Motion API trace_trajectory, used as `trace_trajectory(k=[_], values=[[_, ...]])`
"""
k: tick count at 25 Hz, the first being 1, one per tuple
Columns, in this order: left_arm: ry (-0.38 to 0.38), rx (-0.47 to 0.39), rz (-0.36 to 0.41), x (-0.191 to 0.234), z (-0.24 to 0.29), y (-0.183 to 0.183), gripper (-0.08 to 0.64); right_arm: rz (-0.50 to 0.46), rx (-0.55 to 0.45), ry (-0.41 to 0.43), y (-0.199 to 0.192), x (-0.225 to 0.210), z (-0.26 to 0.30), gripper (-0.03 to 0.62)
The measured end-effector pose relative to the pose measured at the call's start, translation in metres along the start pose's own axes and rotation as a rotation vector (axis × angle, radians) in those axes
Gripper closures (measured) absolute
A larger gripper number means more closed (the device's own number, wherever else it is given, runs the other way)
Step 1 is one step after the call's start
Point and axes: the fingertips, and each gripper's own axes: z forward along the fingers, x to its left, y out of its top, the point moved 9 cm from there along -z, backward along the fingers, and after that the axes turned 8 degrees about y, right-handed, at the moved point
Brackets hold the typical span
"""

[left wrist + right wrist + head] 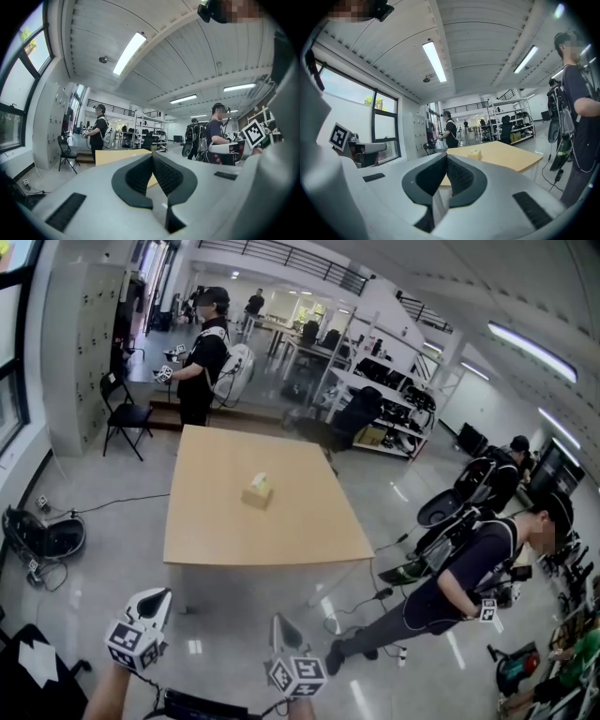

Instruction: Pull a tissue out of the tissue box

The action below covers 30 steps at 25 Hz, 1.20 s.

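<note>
Near the middle of the tabletop [281, 531] stands the tissue box [257, 491], a tissue [261, 480] poking from its top, well apart from the left gripper [159, 598] and right gripper [279, 622], both held off the near edge, each with jaws pressed together on nothing.

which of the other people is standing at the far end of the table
The person in black with a white backpack, beside the folding chair; the others are right of the table or far behind.
</note>
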Motion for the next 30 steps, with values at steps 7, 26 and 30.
trace_trajectory(k=[7,26,30], values=[[0.008,-0.005,-0.003,-0.012,0.012,-0.004,0.552,0.000,0.010,0.010,-0.002,-0.021,0.003,0.581],[0.001,0.017,-0.004,0.027,0.091,0.008,0.552,0.003,0.028,0.001,0.009,-0.049,0.084,0.581],[-0.015,0.022,-0.008,0.042,0.119,0.011,0.552,0.005,0.027,-0.006,0.016,-0.056,0.110,0.581]])
